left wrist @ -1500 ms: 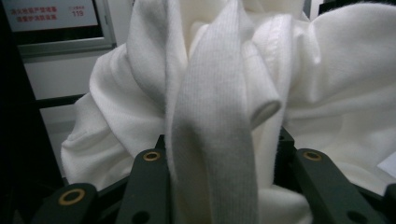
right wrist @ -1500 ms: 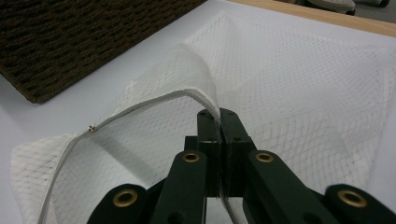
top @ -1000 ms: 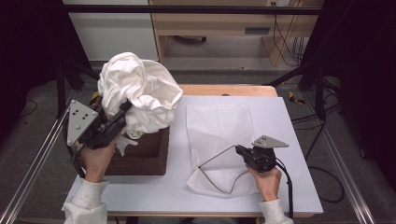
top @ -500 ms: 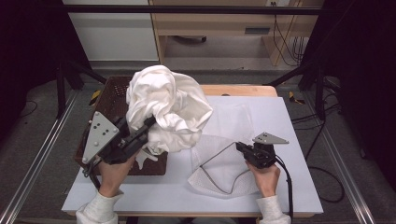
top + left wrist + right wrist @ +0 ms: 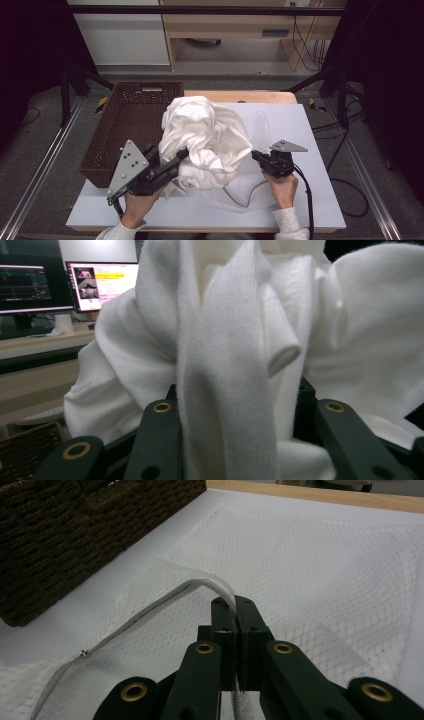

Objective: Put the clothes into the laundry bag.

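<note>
The bunched white garment (image 5: 207, 142) hangs from my left gripper (image 5: 172, 162), its folds clamped between the jaws and rising in a thick band just ahead of them; it is held up off the table (image 5: 320, 200), with most of the cloth ahead and to the right of that gripper, over the near end of the white mesh laundry bag (image 5: 260, 192). My right gripper (image 5: 257, 156) is clenched on the bag's corded rim, lifting that edge a little above the flat mesh, so the zipper line runs away from its jaws toward the left and down onto the table. The rest of the bag lies flat ahead of the right gripper, and the garment sits just to its left. The dark wicker basket (image 5: 130, 120) stands ahead and to the left of my left gripper, well off to the left of my right one. Beyond the left gripper, past the cloth, a lit monitor (image 5: 102, 282) stands on a desk.
</note>
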`<state>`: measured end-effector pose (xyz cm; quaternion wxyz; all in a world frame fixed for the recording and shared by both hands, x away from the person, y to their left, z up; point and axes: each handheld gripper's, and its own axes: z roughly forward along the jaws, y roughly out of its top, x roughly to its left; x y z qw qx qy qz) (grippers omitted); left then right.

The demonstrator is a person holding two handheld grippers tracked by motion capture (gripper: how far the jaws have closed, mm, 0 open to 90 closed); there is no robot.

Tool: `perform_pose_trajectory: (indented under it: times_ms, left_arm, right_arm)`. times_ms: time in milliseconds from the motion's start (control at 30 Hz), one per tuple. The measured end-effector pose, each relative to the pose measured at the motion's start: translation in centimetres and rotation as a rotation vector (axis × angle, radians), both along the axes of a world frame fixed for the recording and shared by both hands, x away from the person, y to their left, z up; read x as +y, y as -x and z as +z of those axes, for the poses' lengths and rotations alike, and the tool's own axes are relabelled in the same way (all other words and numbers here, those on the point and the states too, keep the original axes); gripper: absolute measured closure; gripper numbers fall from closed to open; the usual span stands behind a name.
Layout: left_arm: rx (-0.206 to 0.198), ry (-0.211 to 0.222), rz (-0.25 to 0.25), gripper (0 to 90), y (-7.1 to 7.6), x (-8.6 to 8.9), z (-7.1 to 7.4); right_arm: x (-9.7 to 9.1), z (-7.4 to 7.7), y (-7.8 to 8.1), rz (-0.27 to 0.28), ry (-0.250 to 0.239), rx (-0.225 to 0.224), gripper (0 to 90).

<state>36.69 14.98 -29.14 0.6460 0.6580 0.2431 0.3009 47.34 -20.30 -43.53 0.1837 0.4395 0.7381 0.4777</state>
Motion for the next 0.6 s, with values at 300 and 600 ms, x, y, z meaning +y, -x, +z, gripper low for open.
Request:
perform_pose_trajectory:
  times_ms: [300,600]
  left_arm:
    - [0.065,-0.026,-0.086,61.4,1.0,-1.6,-1.8]
    - [0.121,-0.033,-0.181,61.4,2.4,-3.1,-3.7]
  right_arm:
    - [-0.2,0.0,-0.4,-0.007,-0.021,-0.005,88.7]
    - [-0.4,0.0,-0.8,-0.016,-0.031,-0.006,88.7]
